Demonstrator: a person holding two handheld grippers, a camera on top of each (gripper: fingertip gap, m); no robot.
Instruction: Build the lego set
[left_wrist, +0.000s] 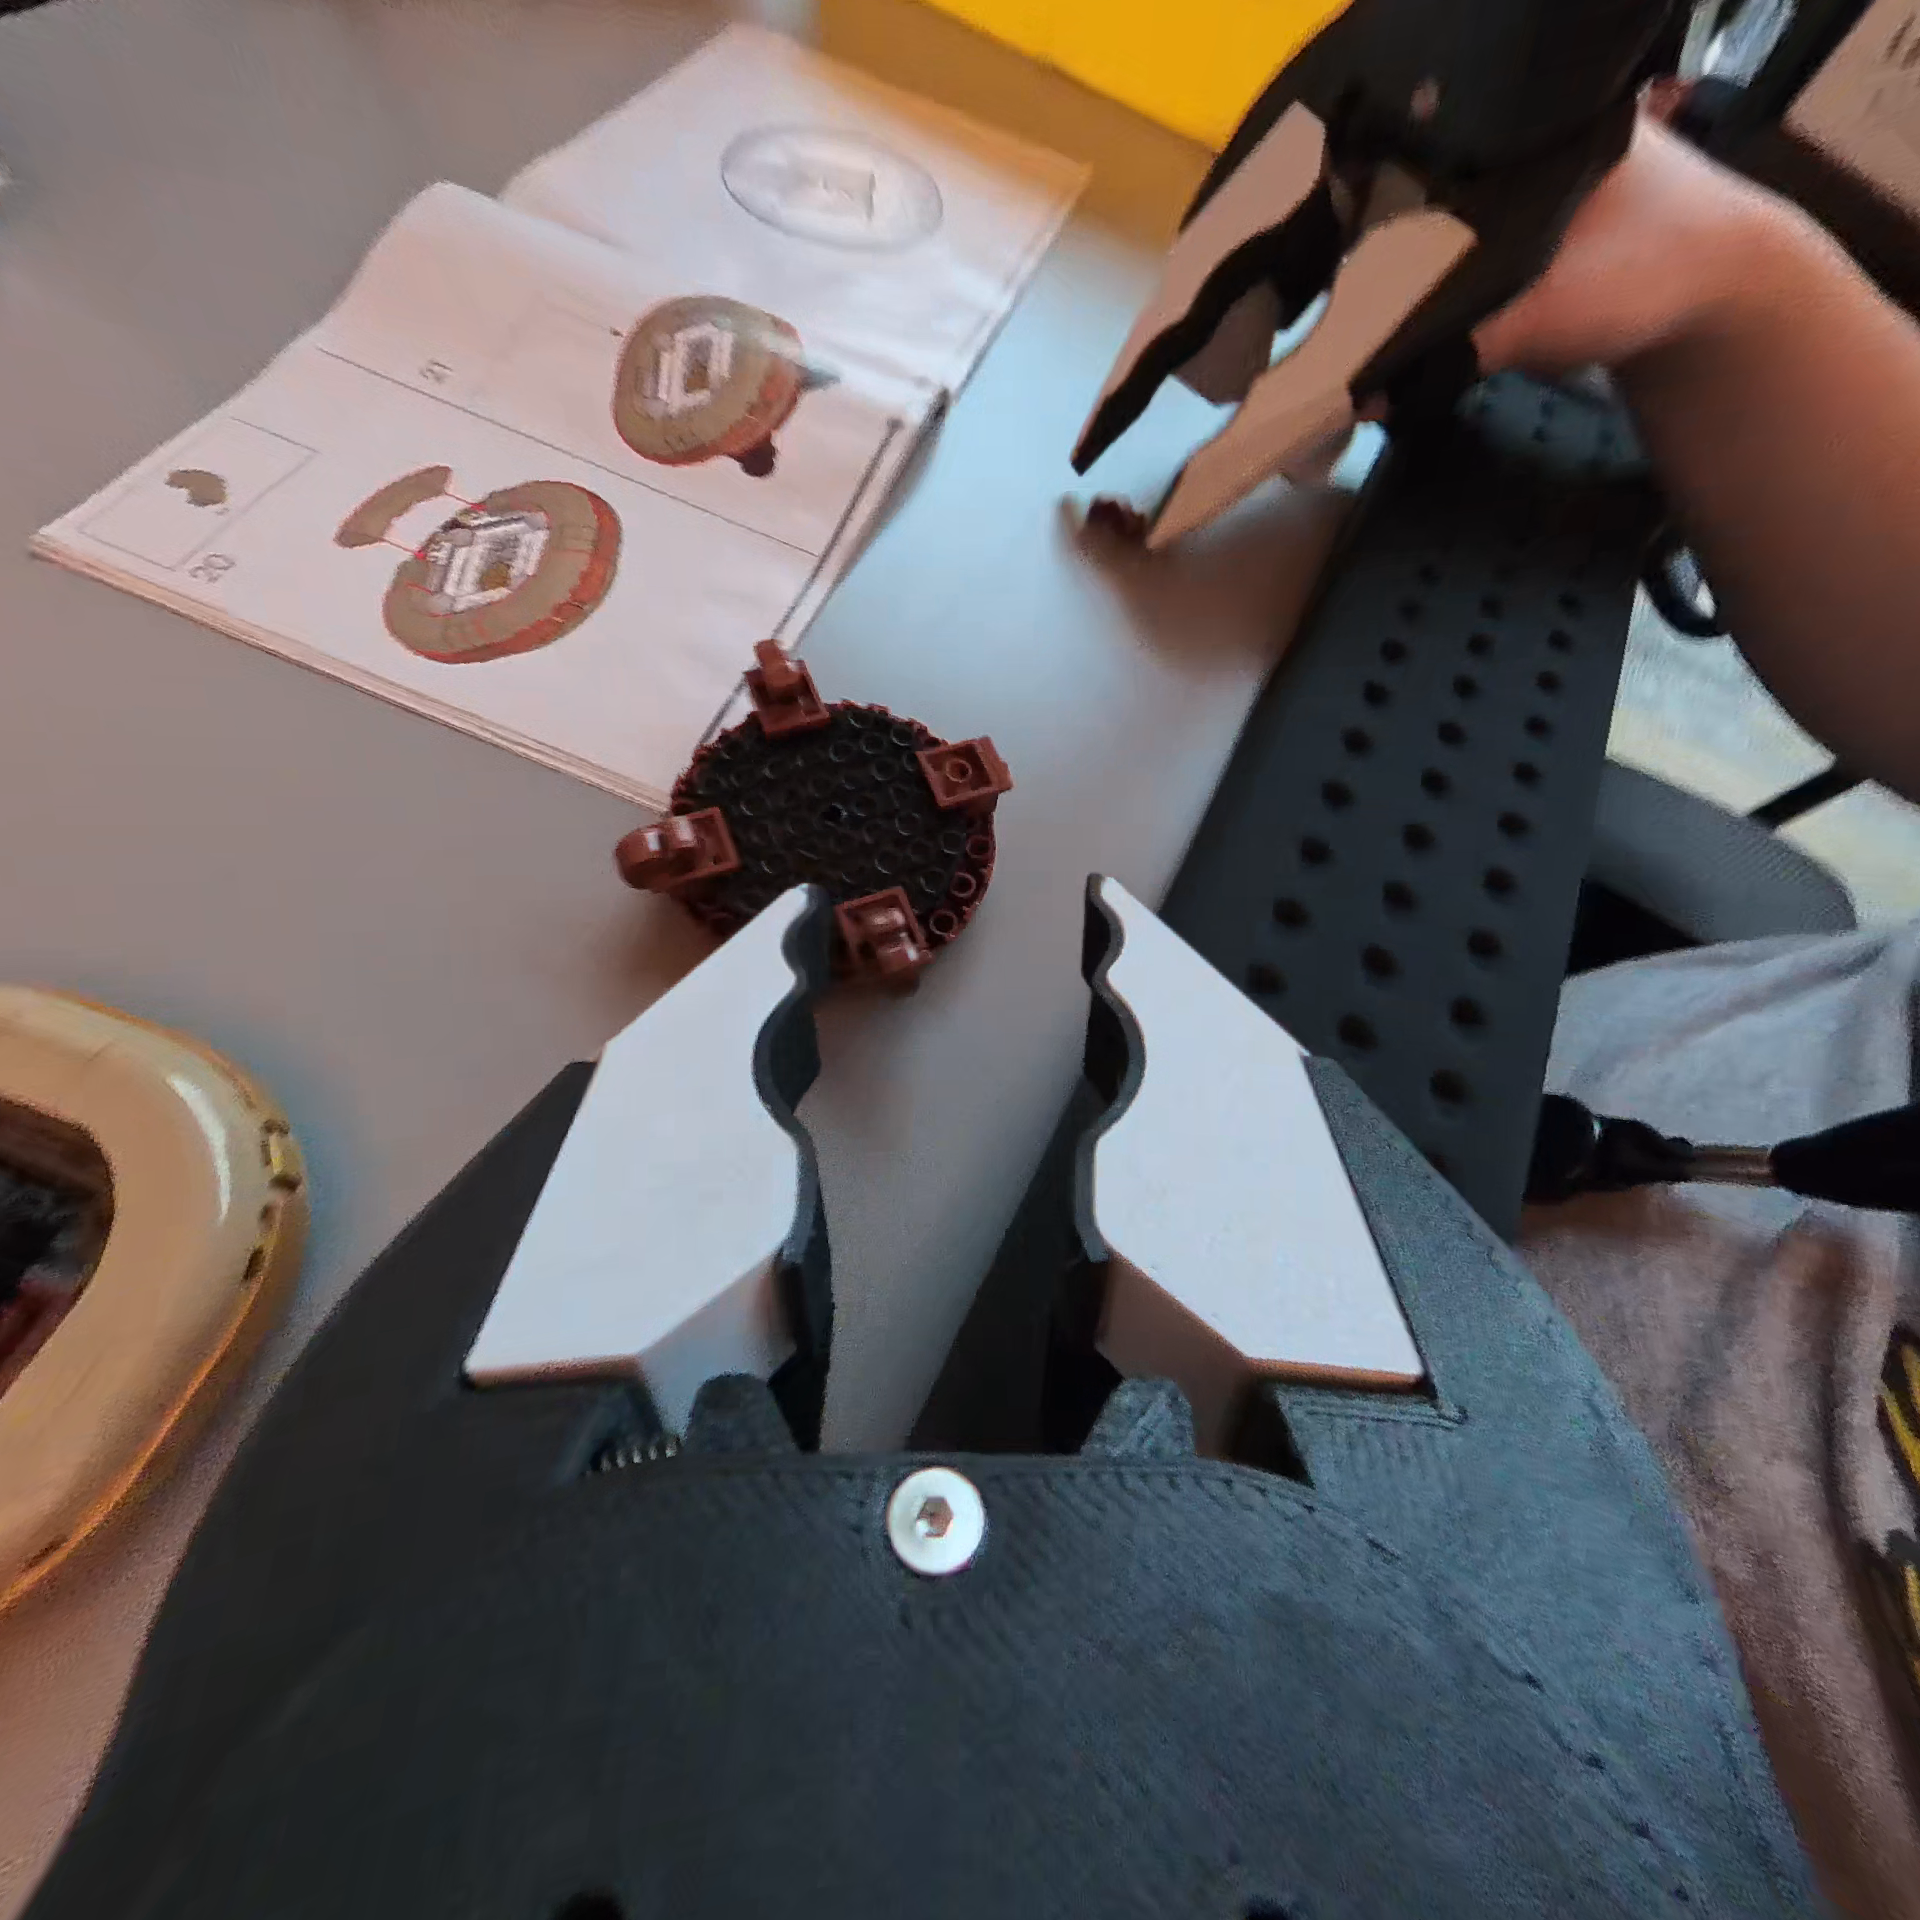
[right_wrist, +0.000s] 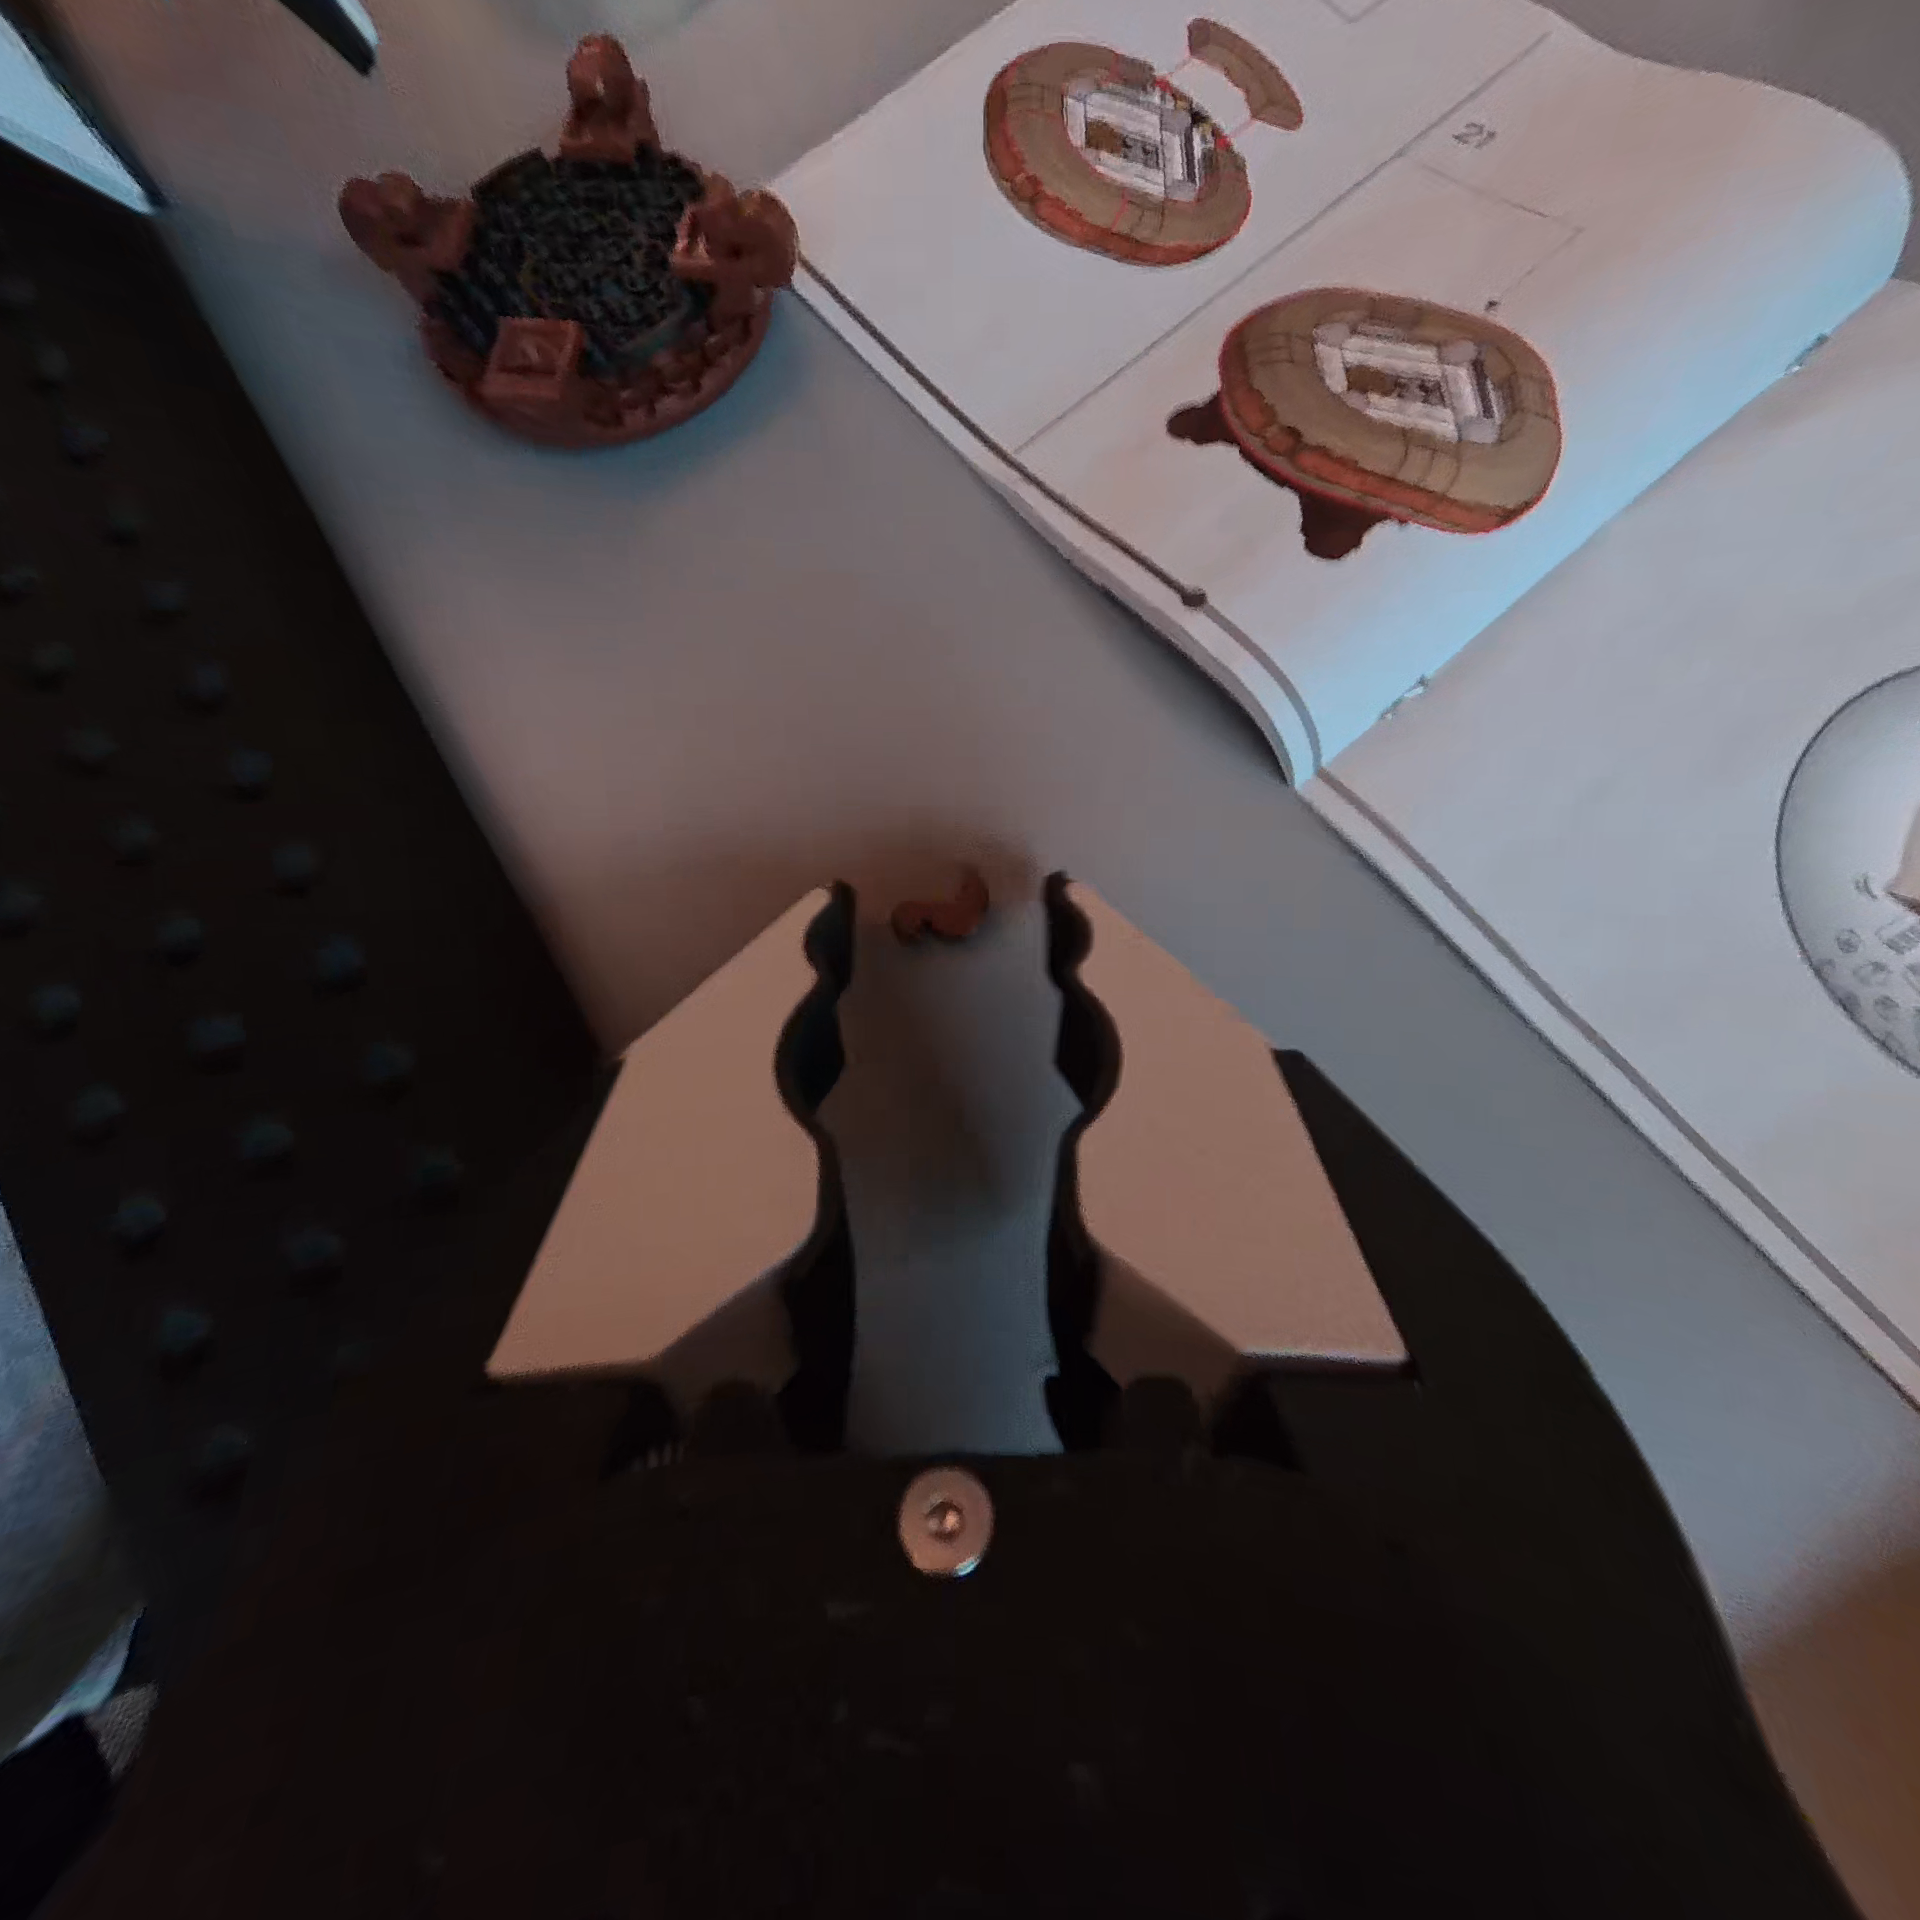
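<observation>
Round dark base (left_wrist: 836, 810) sits upside down on the surface just ahead of the parted, empty left tool (left_wrist: 951, 899), four brown feet fitted; right tool (right_wrist: 945, 894), parted, straddles a loose brown piece (right_wrist: 938, 906), not yet gripped

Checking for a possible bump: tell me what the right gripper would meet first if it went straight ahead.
Probably the small brown piece on the table, lying just ahead between the open right gripper tips. Depth is unclear.
</observation>
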